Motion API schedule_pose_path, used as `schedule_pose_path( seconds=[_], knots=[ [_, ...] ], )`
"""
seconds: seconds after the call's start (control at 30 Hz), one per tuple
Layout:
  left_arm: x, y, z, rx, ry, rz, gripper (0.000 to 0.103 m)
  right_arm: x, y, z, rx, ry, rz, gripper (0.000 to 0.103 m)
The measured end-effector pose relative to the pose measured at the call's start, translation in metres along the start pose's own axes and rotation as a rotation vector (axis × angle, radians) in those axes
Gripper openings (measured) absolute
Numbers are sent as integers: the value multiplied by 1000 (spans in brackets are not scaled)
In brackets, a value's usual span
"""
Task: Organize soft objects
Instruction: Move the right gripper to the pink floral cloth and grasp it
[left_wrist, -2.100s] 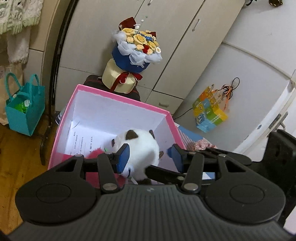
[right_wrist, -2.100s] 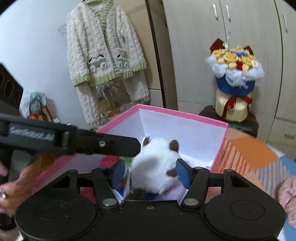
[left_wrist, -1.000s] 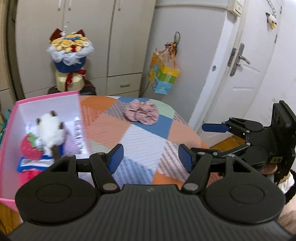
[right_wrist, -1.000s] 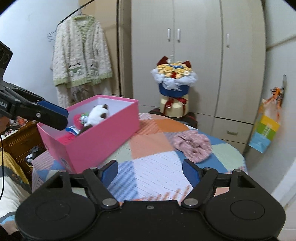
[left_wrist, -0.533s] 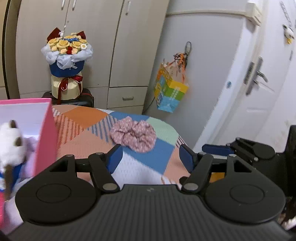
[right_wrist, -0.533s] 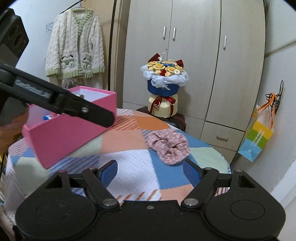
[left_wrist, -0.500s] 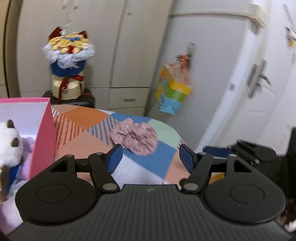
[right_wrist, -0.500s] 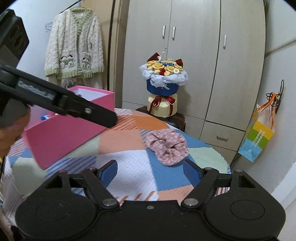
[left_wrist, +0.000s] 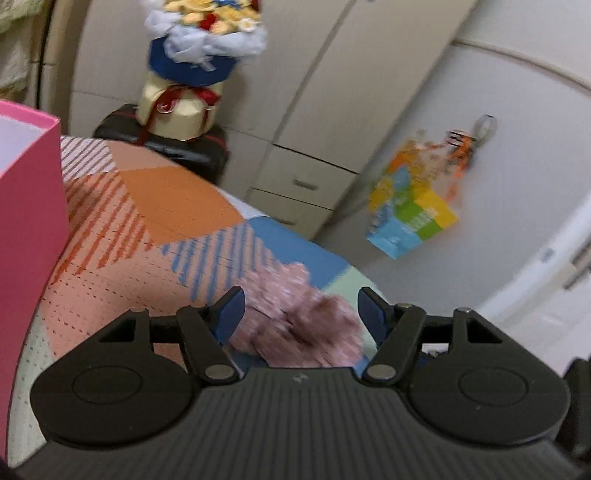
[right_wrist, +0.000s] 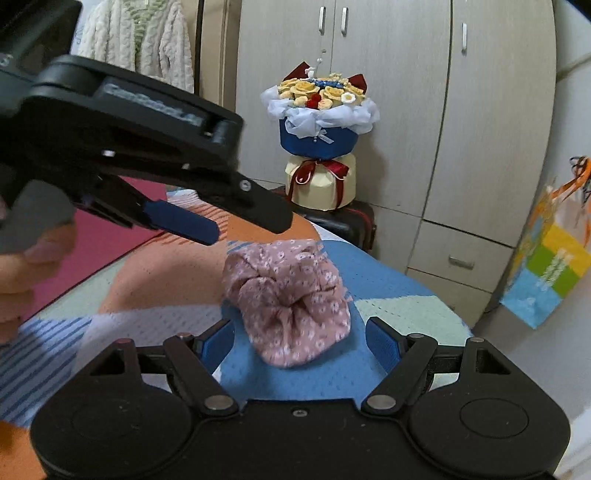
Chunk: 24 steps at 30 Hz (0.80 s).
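Patchwork tablecloth (right_wrist: 369, 288) — pink scrunchie (right_wrist: 291, 295), apparently ungripped — fingers (right_wrist: 218, 343) spread.

We saw even, soft indoor light with no hard shadows or glare. The left wrist view was smeared by motion, blurring the pink scrunchie (left_wrist: 295, 317) and hanging bag (left_wrist: 413, 218). The right wrist view was sharper. Fisheye distortion bent the cupboard (right_wrist: 406, 110) lines near the edges.

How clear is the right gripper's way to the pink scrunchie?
Probably clear. The right gripper is open with the scrunchie just ahead, between its fingers' line, and nothing lies between. The left gripper hangs above the scrunchie's far left side and could crowd a grasp.
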<state>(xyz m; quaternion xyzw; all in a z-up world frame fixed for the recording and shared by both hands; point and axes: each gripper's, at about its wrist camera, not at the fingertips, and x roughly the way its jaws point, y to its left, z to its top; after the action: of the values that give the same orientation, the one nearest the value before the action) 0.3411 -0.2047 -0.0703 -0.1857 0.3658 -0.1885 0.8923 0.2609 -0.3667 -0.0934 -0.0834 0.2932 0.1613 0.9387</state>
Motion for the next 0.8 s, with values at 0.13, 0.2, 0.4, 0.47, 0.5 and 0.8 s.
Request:
schedule_pose_path(
  seconds=[0.13,0.2,0.4,0.47,0.5,0.8],
  knots=[
    [31,16,-2,-84,58,29,67,21,-4,0,15,28,33,83],
    [42,25,-7,-121,80,35,65,33,-3,-1,14,51,35,83],
    [44,23,-15,-80,48,49,54,46,1,-2,42,58,51,76],
    [44,20,-17,-41,38,78,47,47,0,-2,79,73,65,55],
    [44,19,-18,-25,32,84,45,47,-1,-2,101,70,69,52],
    [44,22,-24,-55,87,12,11,36,20,-8,153,53,17,10]
  ],
)
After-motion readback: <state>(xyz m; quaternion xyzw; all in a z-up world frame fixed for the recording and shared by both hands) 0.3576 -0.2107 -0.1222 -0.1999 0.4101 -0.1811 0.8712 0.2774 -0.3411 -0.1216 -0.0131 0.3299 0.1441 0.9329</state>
